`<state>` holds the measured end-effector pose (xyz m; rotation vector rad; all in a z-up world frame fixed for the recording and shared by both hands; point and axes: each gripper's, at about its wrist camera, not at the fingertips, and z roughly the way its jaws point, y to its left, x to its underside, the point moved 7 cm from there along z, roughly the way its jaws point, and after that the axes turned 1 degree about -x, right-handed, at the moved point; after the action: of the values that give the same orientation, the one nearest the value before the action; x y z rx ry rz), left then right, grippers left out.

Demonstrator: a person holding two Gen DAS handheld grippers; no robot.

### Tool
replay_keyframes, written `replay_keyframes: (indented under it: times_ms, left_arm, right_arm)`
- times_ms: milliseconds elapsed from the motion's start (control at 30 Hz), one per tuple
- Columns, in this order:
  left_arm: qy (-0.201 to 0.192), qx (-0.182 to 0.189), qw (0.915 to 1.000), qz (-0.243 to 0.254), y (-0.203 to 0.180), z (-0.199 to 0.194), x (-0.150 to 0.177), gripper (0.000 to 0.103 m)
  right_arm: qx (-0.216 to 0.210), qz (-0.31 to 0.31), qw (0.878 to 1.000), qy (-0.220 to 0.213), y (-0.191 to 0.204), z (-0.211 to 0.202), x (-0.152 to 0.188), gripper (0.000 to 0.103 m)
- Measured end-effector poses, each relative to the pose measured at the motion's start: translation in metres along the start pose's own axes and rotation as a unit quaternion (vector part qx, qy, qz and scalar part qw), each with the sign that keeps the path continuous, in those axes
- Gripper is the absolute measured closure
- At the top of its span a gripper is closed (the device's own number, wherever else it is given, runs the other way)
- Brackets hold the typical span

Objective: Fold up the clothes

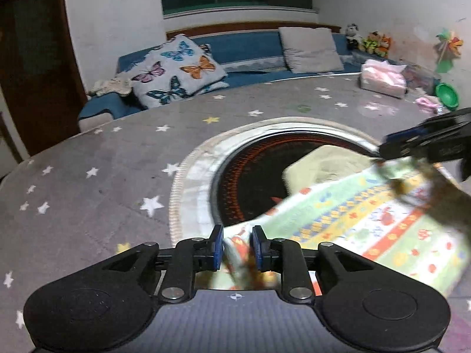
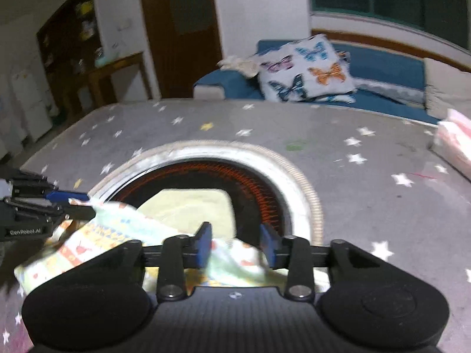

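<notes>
A patterned garment (image 1: pixel 368 217), pale green with orange and yellow bands, lies across the near edge of a dark round inset (image 1: pixel 250 176) in the table. One corner of it sits between the blue pads of my left gripper (image 1: pixel 237 235), which stand slightly apart and do not press it. In the right wrist view another bunched edge of the garment (image 2: pixel 235 257) lies loose between the wider-spread pads of my right gripper (image 2: pixel 235 235). Each gripper shows in the other's view: the right gripper (image 1: pixel 385 145) and the left gripper (image 2: pixel 91 203). A pale yellow folded cloth (image 2: pixel 188 206) rests in the inset.
The table wears a grey star-print cover (image 1: pixel 103 182). A pink tissue pack (image 1: pixel 382 79) and a green bowl (image 1: pixel 447 95) sit at its far right. Behind is a blue sofa (image 1: pixel 244 50) with a butterfly cushion (image 1: pixel 176 70) and a grey cushion (image 1: pixel 309 48).
</notes>
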<state>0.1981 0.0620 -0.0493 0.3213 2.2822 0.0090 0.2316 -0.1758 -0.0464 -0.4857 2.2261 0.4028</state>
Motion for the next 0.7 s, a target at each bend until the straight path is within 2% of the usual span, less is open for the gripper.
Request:
replay_keyframes:
  times_ms: [100,300,367,500,533,633,700]
  left_arm:
    - [0.003,-0.016,0.9998,-0.012,0.01,0.004,0.0,0.072]
    - [-0.02,-0.039,0.999,-0.009,0.006,-0.011,-0.011,0.073]
    - [-0.03,-0.021,0.9992,-0.013,-0.002,-0.019,-0.017,0.075]
    - [-0.039,0.039,0.9985,-0.005,-0.031,-0.028,-0.025,0.077]
    - [-0.038,0.051,0.998,-0.002,-0.038,-0.027,-0.025,0.077]
    - [-0.027,0.066,0.9974,0.009,-0.053,-0.017,-0.025,0.078]
    - [-0.013,0.068,0.9976,0.011,-0.059,-0.005,-0.022,0.08]
  right_arm:
    - [0.007,-0.01,1.0,-0.014,-0.001,-0.025,0.002,0.065]
    - [-0.038,-0.008,0.999,0.008,0.015,-0.05,0.025,0.068]
    - [-0.039,-0.004,0.999,0.021,0.015,-0.047,0.034,0.074]
    - [-0.02,0.028,0.999,0.032,-0.004,-0.032,0.041,0.077]
    - [-0.016,0.032,0.999,0.031,-0.009,-0.029,0.041,0.08]
    - [-0.005,0.04,0.999,0.026,-0.02,-0.023,0.038,0.089]
    - [0.003,0.044,0.999,0.023,-0.025,-0.021,0.035,0.09]
